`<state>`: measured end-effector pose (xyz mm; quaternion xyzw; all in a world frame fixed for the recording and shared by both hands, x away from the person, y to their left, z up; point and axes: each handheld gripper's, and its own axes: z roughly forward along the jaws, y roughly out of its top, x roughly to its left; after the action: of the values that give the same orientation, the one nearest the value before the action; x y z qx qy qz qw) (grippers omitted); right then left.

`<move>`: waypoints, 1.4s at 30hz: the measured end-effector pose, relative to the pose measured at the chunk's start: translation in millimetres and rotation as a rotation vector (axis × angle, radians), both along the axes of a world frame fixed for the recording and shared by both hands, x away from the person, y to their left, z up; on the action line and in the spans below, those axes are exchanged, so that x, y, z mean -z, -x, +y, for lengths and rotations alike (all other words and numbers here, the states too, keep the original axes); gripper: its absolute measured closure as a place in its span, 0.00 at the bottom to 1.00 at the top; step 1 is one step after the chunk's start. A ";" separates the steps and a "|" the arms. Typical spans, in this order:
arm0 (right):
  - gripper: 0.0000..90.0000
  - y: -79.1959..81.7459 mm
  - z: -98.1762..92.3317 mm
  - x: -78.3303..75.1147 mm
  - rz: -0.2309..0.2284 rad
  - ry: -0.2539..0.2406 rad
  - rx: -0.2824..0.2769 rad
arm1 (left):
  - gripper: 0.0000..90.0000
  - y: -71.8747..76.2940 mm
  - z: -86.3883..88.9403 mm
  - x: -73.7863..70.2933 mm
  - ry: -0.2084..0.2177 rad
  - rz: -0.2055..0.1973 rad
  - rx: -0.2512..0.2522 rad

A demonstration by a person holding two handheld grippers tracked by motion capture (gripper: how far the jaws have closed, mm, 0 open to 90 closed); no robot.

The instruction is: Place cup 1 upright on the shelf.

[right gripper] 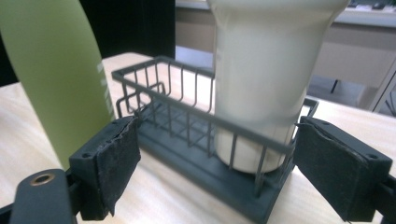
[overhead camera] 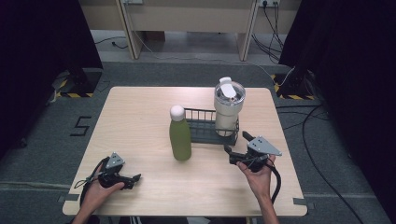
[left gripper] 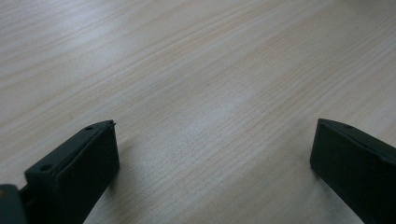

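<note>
At the right end of the dark wire rack (overhead camera: 201, 128) stands a cream tumbler (overhead camera: 228, 108), upright inside the rack's rails, its clear lid topped by a white flip tab; the rack itself rests on the pale wooden table (overhead camera: 140, 121), slightly right of the table's middle. Just left of the rack, touching or nearly touching its left end, stands a green bottle (overhead camera: 180, 135) with a white round cap, upright on the tabletop. Near the rack's front right corner hovers the right gripper (overhead camera: 236, 145), held in the person's right hand (overhead camera: 257, 175), a grey three-cornered plate on top; in the right gripper view its jaws stand apart with nothing between the pads, framing the rack (right gripper: 205, 140) and the tumbler (right gripper: 266, 79) ahead, the bottle (right gripper: 60, 79) to one side. Well to the left of the rack, near the table's front edge, lies the left gripper (overhead camera: 135, 178) in the left hand (overhead camera: 100, 189); in the left gripper view its jaws are spread wide over bare wood (left gripper: 201, 93), holding nothing.
</note>
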<state>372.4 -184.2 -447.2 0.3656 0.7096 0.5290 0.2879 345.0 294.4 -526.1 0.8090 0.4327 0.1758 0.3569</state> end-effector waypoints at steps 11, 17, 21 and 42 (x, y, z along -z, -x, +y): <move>0.16 17.7 -7.2 13.1 0.058 0.031 -0.012 | 0.00 0.0 0.1 0.0 -0.001 0.001 0.001; 0.17 25.1 -9.4 22.8 0.085 0.043 -0.016 | 0.00 0.0 0.1 0.0 0.000 0.001 0.001; 0.17 28.0 -9.5 26.8 0.098 0.064 -0.012 | 0.00 0.0 0.1 0.0 0.000 0.001 0.001; 0.17 39.4 -3.8 50.6 0.259 0.246 -0.043 | 0.00 0.0 0.0 0.0 0.001 0.001 0.000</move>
<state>333.0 -188.0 -497.8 0.3775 0.8078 0.3928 0.2251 345.1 294.4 -526.1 0.8089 0.4328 0.1755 0.3571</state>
